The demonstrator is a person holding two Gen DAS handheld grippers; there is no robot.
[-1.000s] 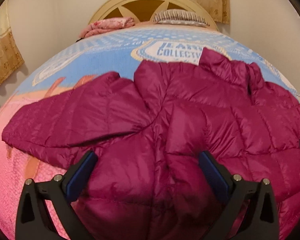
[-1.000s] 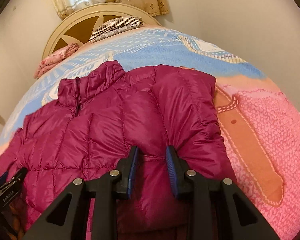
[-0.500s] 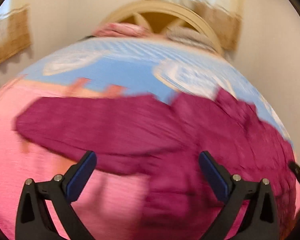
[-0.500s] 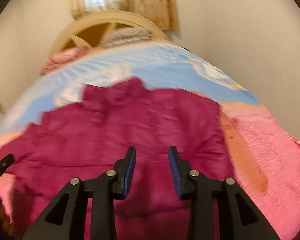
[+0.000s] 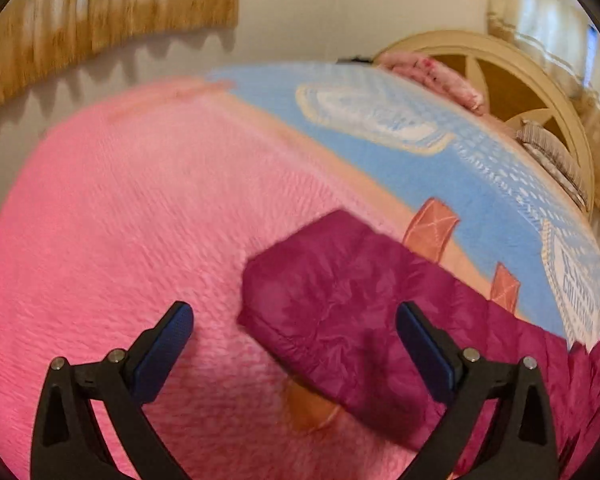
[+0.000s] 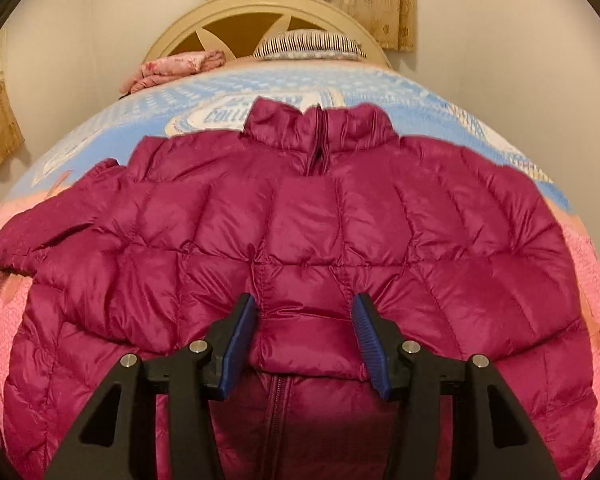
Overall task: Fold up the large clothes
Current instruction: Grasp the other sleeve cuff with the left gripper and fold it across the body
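Observation:
A magenta quilted puffer jacket (image 6: 300,232) lies front up on the bed, collar toward the headboard. Its right sleeve is folded across the chest, and the cuff (image 6: 304,336) sits between the fingers of my right gripper (image 6: 304,338), which is open around it without pinching. In the left wrist view the jacket's other sleeve (image 5: 340,312) stretches out over the pink blanket, its cuff end toward the left. My left gripper (image 5: 294,344) is wide open just above that sleeve's cuff end, holding nothing.
The bed carries a pink and blue blanket (image 5: 120,220). A cream headboard (image 6: 268,12), a striped pillow (image 6: 308,42) and a folded pink cloth (image 6: 176,66) are at the far end. Walls and curtains (image 5: 100,20) surround the bed.
My left gripper swung left from the jacket body to the outstretched sleeve end. My right gripper opened wider and moved left to the jacket's middle, letting go of the folded sleeve.

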